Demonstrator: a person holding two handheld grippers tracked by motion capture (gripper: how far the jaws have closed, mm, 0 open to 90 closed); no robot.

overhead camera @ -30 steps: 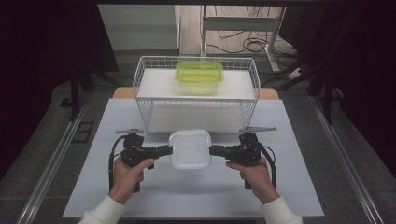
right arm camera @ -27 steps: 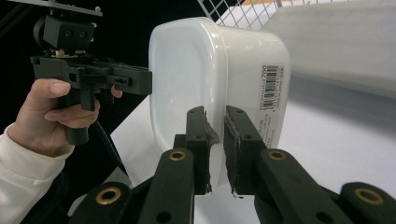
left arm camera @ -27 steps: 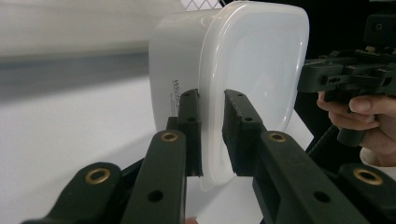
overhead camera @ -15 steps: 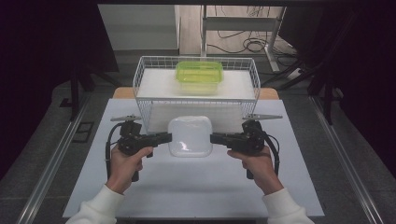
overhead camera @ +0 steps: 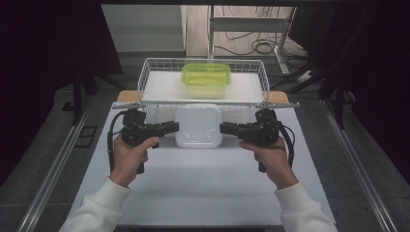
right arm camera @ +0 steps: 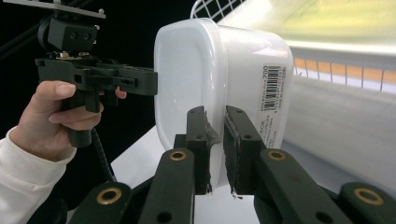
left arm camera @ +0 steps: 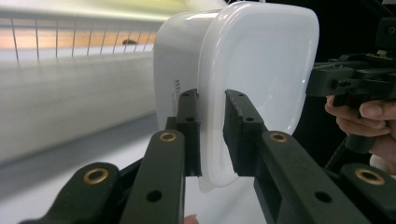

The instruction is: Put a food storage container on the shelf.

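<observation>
A white plastic container [overhead camera: 198,125] with its lid on hangs above the white table, held level between both grippers. My left gripper [overhead camera: 175,127] is shut on the lid rim at its left side, and my right gripper [overhead camera: 223,128] is shut on the rim at its right side. In the left gripper view the jaws pinch the thin rim of the white container [left arm camera: 243,79], with the other gripper [left arm camera: 348,84] beyond it. The right gripper view has the white container [right arm camera: 219,79] with a barcode label on its side, its rim clamped between the jaws.
A white wire basket [overhead camera: 145,79] stands just behind the lifted container and holds a green lidded container [overhead camera: 206,77]. The white table [overhead camera: 203,193] lies below. Dark curtains hang at both sides, and metal rails run along the floor.
Both grippers have risen with the white container between them, carrying it up and toward the basket's front wall. The grips have not changed.
</observation>
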